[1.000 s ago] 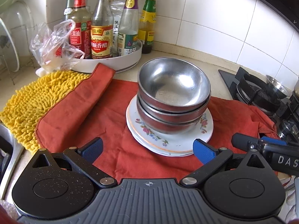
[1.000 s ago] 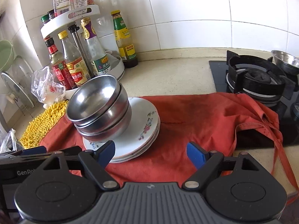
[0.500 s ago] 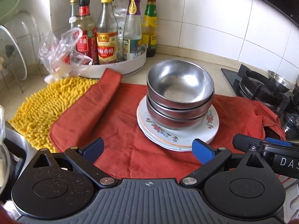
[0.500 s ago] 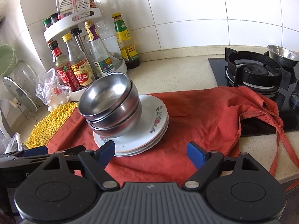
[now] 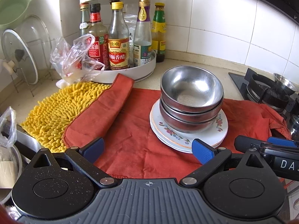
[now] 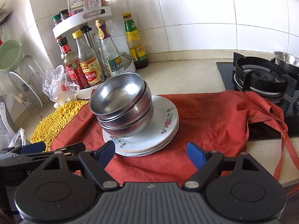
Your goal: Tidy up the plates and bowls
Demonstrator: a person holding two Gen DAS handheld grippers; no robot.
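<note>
In the left wrist view the left gripper (image 5: 147, 147) sits further from the crockery than it did a second ago: the stack now looks smaller and higher in the picture, and more of the yellow chenille mat (image 5: 59, 108) and the glass pot lid (image 5: 20, 56) on its rack shows at the left. Its jaws stand wide apart with nothing between them. The steel bowls (image 5: 191, 99), three nested, rest on the floral plates (image 5: 188, 128), which lie on the red cloth (image 5: 134, 141); the blue pad of the right-hand finger overlaps the near rim of the plates in the picture, but whether it touches them I cannot tell. The right gripper's body pokes in at the lower right edge. In the right wrist view the right gripper (image 6: 150, 152) has likewise drawn back and up over the last second, so the stack sits nearer the middle of the frame and the gas burner (image 6: 261, 76) and the small steel pan (image 6: 287, 59) on the far side come into fuller sight. These jaws too are spread open and empty. The bowls lean a little toward the bottle carousel (image 6: 104, 89), off-centre on the plates, which sit slightly fanned. Both tools backing off empty, with bowls nested and plates piled beneath, suggests the stacking is finished or close to it; the tilt of the bowls is the one thing that might still want a nudge.
</note>
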